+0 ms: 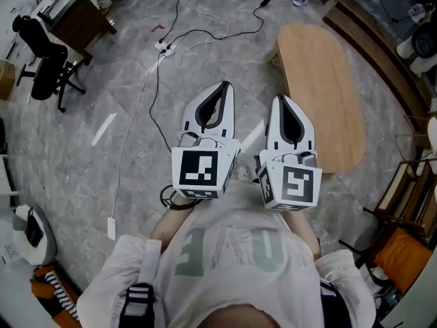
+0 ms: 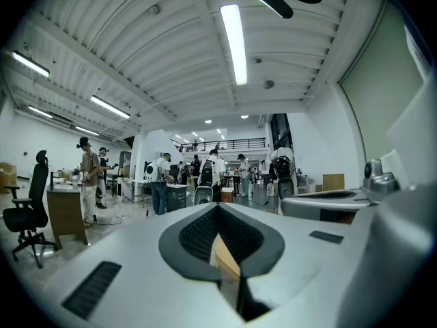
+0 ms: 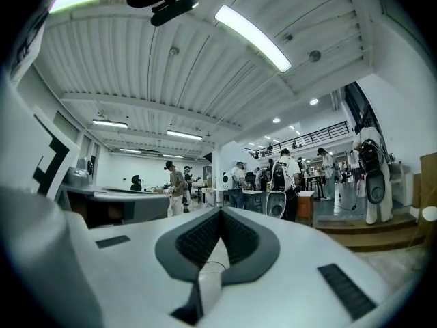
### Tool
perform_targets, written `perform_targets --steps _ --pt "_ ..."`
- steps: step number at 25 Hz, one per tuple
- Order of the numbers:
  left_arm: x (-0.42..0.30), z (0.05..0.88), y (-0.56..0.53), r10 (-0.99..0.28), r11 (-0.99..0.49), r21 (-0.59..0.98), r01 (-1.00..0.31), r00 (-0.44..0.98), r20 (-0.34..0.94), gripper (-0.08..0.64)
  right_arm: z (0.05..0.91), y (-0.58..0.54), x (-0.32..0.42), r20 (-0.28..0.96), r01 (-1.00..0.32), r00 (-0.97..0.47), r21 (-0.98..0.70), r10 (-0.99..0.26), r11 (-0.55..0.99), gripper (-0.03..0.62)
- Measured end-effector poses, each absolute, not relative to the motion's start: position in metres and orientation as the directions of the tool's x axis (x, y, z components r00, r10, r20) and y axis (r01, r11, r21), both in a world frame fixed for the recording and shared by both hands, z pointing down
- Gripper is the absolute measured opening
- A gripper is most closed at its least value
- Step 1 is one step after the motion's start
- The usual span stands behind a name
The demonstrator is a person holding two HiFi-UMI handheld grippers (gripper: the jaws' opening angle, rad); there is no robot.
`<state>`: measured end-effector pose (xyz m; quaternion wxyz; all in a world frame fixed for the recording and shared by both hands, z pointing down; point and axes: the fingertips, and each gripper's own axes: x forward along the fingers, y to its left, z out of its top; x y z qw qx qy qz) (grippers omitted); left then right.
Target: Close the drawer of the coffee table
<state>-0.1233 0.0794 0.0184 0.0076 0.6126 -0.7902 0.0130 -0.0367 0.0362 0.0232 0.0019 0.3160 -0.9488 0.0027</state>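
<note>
The coffee table is a long oval wooden top on the marble floor, ahead and to the right of my grippers. No drawer shows from above. My left gripper and right gripper are held side by side in front of the person's chest, pointing level over bare floor to the left of the table, touching nothing. Both are shut with nothing between the jaws. In the left gripper view the left gripper looks across the hall, and in the right gripper view the right gripper does the same. The table is in neither of those views.
A black office chair and a wooden desk stand far left. Black and white cables and a power strip lie on the floor ahead. A wooden platform edge runs beyond the table. An orange chair sits at right. Several people stand far off.
</note>
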Motion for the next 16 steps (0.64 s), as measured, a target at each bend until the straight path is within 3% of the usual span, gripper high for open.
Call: perform_targets --steps 16 --pt "-0.095 0.019 0.066 -0.959 0.284 0.001 -0.959 -0.284 -0.009 0.006 0.023 0.017 -0.017 -0.029 -0.528 -0.848 -0.016 -0.529 0.849 0.005"
